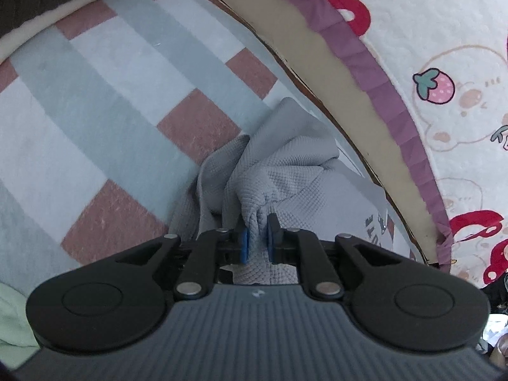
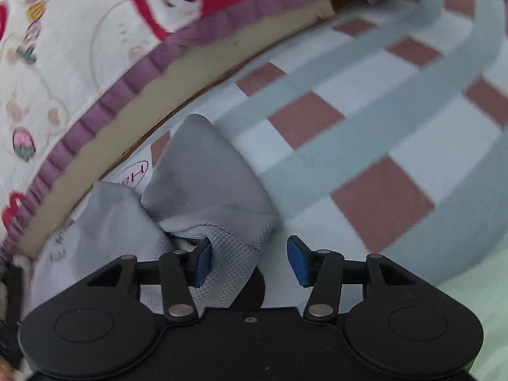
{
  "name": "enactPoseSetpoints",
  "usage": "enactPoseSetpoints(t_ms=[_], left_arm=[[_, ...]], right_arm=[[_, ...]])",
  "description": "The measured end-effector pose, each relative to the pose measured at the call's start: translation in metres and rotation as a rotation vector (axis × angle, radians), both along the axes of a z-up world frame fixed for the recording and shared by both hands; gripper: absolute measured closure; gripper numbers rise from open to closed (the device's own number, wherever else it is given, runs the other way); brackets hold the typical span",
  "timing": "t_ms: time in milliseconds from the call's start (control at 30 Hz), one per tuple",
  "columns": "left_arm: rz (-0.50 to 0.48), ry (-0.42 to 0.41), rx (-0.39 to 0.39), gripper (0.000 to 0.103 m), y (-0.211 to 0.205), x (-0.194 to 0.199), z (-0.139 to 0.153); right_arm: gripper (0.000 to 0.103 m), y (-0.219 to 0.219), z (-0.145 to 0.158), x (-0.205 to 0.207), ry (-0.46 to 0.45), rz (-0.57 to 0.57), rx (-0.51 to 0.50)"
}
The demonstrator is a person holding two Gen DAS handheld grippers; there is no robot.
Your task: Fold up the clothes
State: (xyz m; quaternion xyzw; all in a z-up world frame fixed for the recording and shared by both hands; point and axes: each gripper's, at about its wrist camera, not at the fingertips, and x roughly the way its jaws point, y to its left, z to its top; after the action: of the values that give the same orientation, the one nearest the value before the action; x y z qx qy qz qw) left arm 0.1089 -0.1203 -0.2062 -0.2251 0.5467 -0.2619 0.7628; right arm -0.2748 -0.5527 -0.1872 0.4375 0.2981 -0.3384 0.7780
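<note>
A grey waffle-knit garment point(image 1: 279, 165) lies bunched on a checked sheet, close to a bed's edge. My left gripper point(image 1: 257, 240) is shut on a gathered fold of it, the blue pads pinching the cloth. In the right wrist view the same grey garment point(image 2: 203, 197) is rumpled, with printed lettering on a paler part at its left. My right gripper point(image 2: 249, 262) stands open; a fold of the garment lies against its left pad point(image 2: 203, 263) and its right pad is free of cloth.
The checked sheet point(image 1: 127, 111) has grey, white and dusty-pink squares. A tan mattress side point(image 1: 358, 101) with a purple frill and a cartoon-print quilt point(image 1: 444, 47) borders it. Pale green cloth point(image 2: 470, 301) lies at the near right.
</note>
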Motion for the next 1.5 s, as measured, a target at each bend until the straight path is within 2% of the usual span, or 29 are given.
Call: enactPoseSetpoints(t_ms=[67,100,167,233,267,300,333,367,400,433,467,567,600,667,767,833,900,967,1033,1067,1133,1200,1267,1333,1400,1500], left_arm=[[0.001,0.005,0.004,0.093,-0.001,0.0,-0.001],[0.002,0.015,0.007,0.092,-0.001,0.001,-0.003],[0.004,0.035,0.013,0.085,-0.002,0.002,-0.007],[0.012,0.067,0.012,0.066,-0.003,0.003,-0.013],[0.017,0.084,0.018,0.06,-0.003,0.004,-0.017],[0.017,0.088,0.043,0.052,-0.006,0.004,-0.019],[0.007,0.079,0.074,0.051,-0.01,0.004,-0.021],[-0.003,0.056,0.086,0.054,-0.013,0.004,-0.019],[-0.014,0.033,0.097,0.067,-0.016,0.003,-0.018],[-0.025,0.01,0.108,0.097,-0.019,0.003,-0.017],[-0.033,-0.022,0.117,0.096,-0.02,0.002,-0.013],[-0.022,-0.243,0.119,0.096,-0.008,-0.019,0.037],[-0.016,-0.315,0.109,0.096,0.0,-0.031,0.058],[-0.01,-0.382,0.061,0.096,0.02,-0.054,0.092],[-0.013,-0.391,-0.018,0.096,0.054,-0.09,0.124],[-0.005,-0.383,-0.03,0.096,0.07,-0.106,0.133],[-0.009,-0.346,0.007,0.096,0.076,-0.112,0.125],[-0.046,-0.309,0.06,0.096,0.064,-0.108,0.113],[-0.1,-0.309,0.101,0.096,0.042,-0.097,0.109],[-0.128,-0.333,0.122,0.096,0.024,-0.083,0.114],[-0.174,-0.449,0.15,0.097,-0.012,-0.054,0.146],[-0.175,-0.645,0.148,0.097,-0.036,-0.032,0.205],[-0.09,-0.753,0.05,0.097,-0.036,-0.015,0.276],[-0.003,-0.851,-0.056,0.097,-0.031,-0.004,0.348],[0.05,-0.957,-0.143,0.097,-0.014,-0.017,0.411],[0.078,-1.028,-0.258,0.097,0.023,-0.053,0.462]], right_arm=[[0.043,-0.004,-0.006,0.007,-0.044,0.02,0.033],[0.039,-0.006,-0.009,0.011,-0.066,0.03,0.049],[0.038,-0.01,-0.014,0.018,-0.109,0.05,0.082],[0.037,-0.014,-0.02,0.026,-0.153,0.07,0.115],[0.042,-0.016,-0.023,0.029,-0.175,0.081,0.132],[0.066,-0.018,-0.026,0.033,-0.197,0.091,0.148],[0.082,-0.02,-0.027,0.037,-0.219,0.102,0.157],[0.088,-0.021,-0.016,0.04,-0.239,0.118,0.119],[0.089,-0.022,-0.005,0.044,-0.259,0.134,0.081],[0.089,-0.022,0.006,0.048,-0.279,0.15,0.043],[0.09,-0.023,0.017,0.05,-0.302,0.163,0.006],[0.092,-0.014,0.064,0.029,-0.407,0.168,-0.075],[0.092,-0.009,0.078,0.021,-0.414,0.176,-0.099],[0.092,0.006,0.102,-0.001,-0.43,0.196,-0.129],[0.092,0.027,0.116,-0.037,-0.452,0.205,-0.12],[0.092,0.037,0.106,-0.053,-0.408,0.228,-0.087],[0.092,0.047,0.09,-0.063,-0.34,0.254,-0.055],[0.092,0.049,0.067,-0.059,-0.227,0.267,-0.051],[0.092,0.039,0.052,-0.039,-0.185,0.268,-0.053],[0.093,0.028,0.058,-0.021,-0.202,0.273,-0.082],[0.093,0.006,0.072,0.013,-0.238,0.281,-0.143],[0.094,-0.017,0.123,0.043,-0.318,0.266,-0.251],[0.094,-0.035,0.185,0.066,-0.414,0.254,-0.347],[0.094,-0.031,0.253,0.068,-0.51,0.26,-0.481],[0.094,-0.021,0.321,0.062,-0.617,0.259,-0.617],[0.095,0.002,0.359,0.02,-0.701,0.252,-0.692]])
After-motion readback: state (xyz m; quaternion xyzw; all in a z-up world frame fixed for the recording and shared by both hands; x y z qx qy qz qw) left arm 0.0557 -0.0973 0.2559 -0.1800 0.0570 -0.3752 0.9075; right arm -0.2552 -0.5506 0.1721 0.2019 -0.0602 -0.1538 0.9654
